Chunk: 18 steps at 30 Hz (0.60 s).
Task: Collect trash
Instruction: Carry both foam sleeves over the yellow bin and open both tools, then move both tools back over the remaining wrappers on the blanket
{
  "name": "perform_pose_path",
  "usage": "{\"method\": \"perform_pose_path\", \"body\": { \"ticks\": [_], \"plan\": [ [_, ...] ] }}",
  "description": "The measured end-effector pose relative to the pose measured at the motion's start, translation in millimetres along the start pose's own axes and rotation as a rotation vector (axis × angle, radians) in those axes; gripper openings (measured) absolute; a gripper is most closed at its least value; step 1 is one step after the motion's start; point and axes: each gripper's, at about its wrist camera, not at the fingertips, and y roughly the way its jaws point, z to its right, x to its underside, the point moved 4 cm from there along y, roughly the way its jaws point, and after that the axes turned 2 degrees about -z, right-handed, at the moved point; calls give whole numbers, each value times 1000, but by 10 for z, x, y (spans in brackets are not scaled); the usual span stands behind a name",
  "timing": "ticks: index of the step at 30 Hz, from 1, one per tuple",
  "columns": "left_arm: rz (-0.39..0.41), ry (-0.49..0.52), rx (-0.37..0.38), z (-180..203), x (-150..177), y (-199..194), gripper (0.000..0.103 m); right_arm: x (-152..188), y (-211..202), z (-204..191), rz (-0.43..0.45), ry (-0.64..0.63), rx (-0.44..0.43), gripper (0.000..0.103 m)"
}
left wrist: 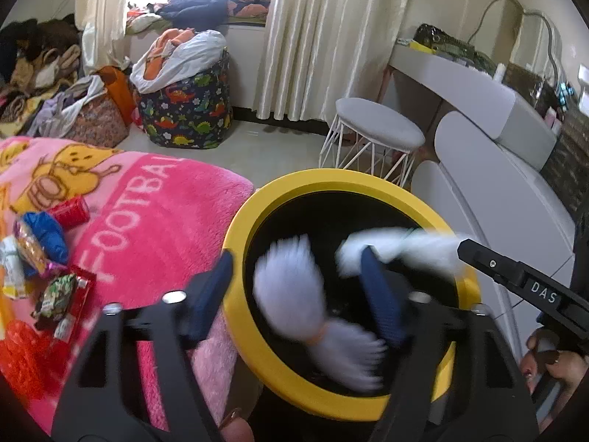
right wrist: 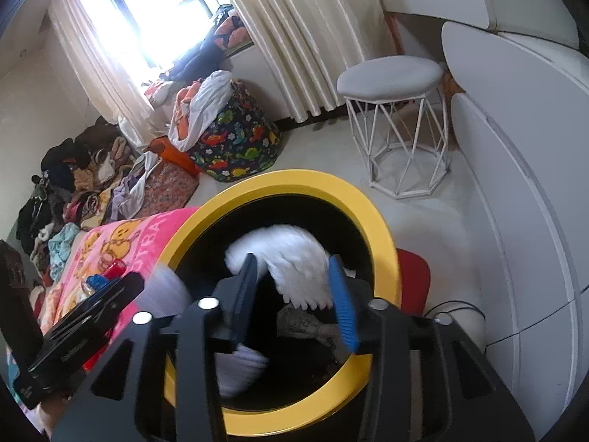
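Note:
A black bin with a yellow rim (left wrist: 257, 199) (right wrist: 383, 228) stands beside the bed. My left gripper (left wrist: 294, 294) is open over the bin's near edge; a blurred white tissue (left wrist: 294, 287) is between its fingers, falling. My right gripper (right wrist: 294, 291) is open over the bin mouth, with a second blurred white tissue (right wrist: 294, 261) between its fingers, apparently loose. The right gripper's body (left wrist: 522, 283) enters the left wrist view from the right. Wrappers (left wrist: 59, 291), a red can (left wrist: 71, 211) and a blue item (left wrist: 48, 235) lie on the pink blanket (left wrist: 147, 221).
A white wire stool (left wrist: 379, 136) (right wrist: 397, 110) stands behind the bin. White curved furniture (right wrist: 533, 202) is to the right. A dinosaur-print laundry bag (left wrist: 187, 110) and clothes piles (left wrist: 44, 84) lie on the floor at the back left. A red object (right wrist: 416, 280) sits by the bin.

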Motion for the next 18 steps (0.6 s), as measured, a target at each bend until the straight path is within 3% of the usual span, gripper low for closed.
{"method": "perform_pose_path", "body": {
  "ticks": [1, 3, 9, 18],
  "plan": [
    [4, -6, -2, -10, 1, -14, 73, -5, -9, -11, 5, -4, 4, 45],
    [18, -30, -4, -65, 11, -69, 91, -8, -16, -20, 15, -12, 9, 56],
    [66, -85, -2, -236, 5, -290, 92, -47, -84, -107, 69, -51, 25, 69],
    [116, -110, -61, -482, 15, -609, 92, -64, -210, -370, 139, -130, 22, 79]
  ]
}}
